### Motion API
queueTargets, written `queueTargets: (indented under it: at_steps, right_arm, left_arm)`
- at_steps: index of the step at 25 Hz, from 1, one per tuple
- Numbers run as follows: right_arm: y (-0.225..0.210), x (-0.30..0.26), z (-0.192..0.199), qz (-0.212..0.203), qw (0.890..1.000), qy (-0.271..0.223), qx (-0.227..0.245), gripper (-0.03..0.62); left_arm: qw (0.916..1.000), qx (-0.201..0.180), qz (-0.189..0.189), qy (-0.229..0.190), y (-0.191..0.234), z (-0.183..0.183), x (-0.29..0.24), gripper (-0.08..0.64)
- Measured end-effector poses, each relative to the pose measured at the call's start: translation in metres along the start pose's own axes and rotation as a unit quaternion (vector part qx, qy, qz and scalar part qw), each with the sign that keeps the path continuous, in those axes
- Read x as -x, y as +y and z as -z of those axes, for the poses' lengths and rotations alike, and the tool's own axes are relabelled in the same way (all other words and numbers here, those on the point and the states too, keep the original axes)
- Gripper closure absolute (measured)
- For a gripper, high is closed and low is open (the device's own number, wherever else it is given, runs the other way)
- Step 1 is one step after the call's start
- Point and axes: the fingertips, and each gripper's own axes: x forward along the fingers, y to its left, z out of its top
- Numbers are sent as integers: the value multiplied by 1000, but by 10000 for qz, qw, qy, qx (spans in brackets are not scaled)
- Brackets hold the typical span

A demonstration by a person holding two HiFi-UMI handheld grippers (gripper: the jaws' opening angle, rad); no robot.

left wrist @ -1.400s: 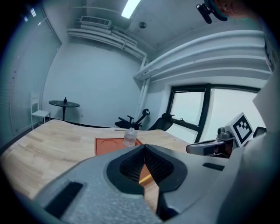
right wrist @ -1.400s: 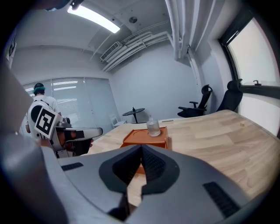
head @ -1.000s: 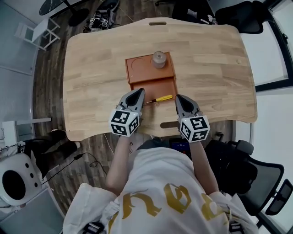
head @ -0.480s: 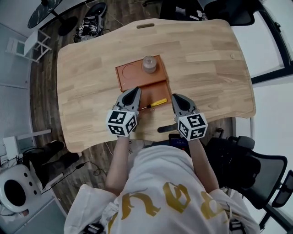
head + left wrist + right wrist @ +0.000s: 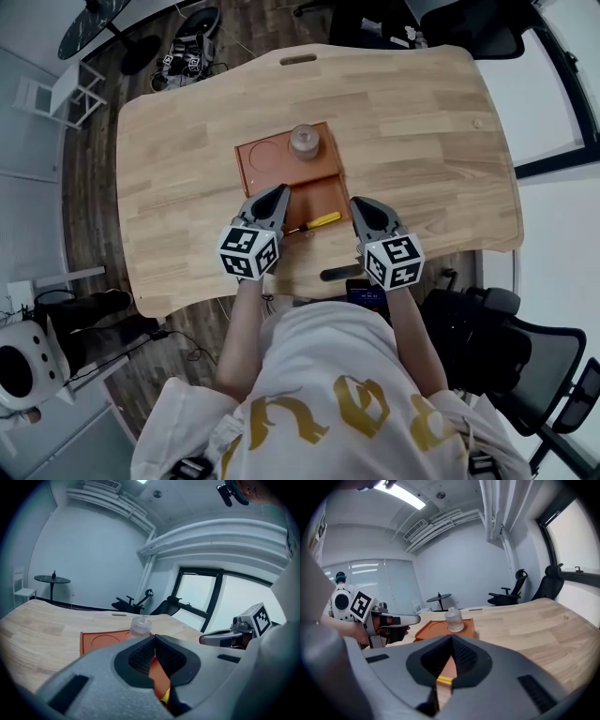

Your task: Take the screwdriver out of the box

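A: One question first: spotting the screwdriver [image 5: 319, 223] anywhere?

B: Seeing it lying flat at the near edge of the orange box [image 5: 314, 192] on the table [image 5: 422, 141], between the two grippers. Running its long axis roughly left to right in the head view, pointing the yellow handle right and slightly away, and the thin shaft left toward the left gripper [image 5: 280, 191]. Not managing to tell whether sitting inside the box or on its rim.

A: And checking the fingers?

B: Finding the left gripper's fingers pressed together, gripping nothing. Finding the same on the right gripper [image 5: 357, 202]: fingers together, empty. Hovering both low near the table's near edge, angling a little below level, aiming the tips toward the box. Noticing also a clear bottle [image 5: 304, 141] standing in the box's far part.
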Motion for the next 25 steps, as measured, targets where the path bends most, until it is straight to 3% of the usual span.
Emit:
queueTargets:
  at_steps: [10,21,25]
  right_arm:
    - [-21,-11,9,56,9997,153,-182,581]
    - [-35,-24,23,16,9987,413,-298,580]
    - [-39,-29,27,-14,9981,498,-351,581]
  left_arm:
    - [9945,-93,605,854,-10,30,-27,549]
    - [9794,-105,1101,1690,-14,64,-43,549]
    - [9701,84,1407,1978,-19,77,-48,549]
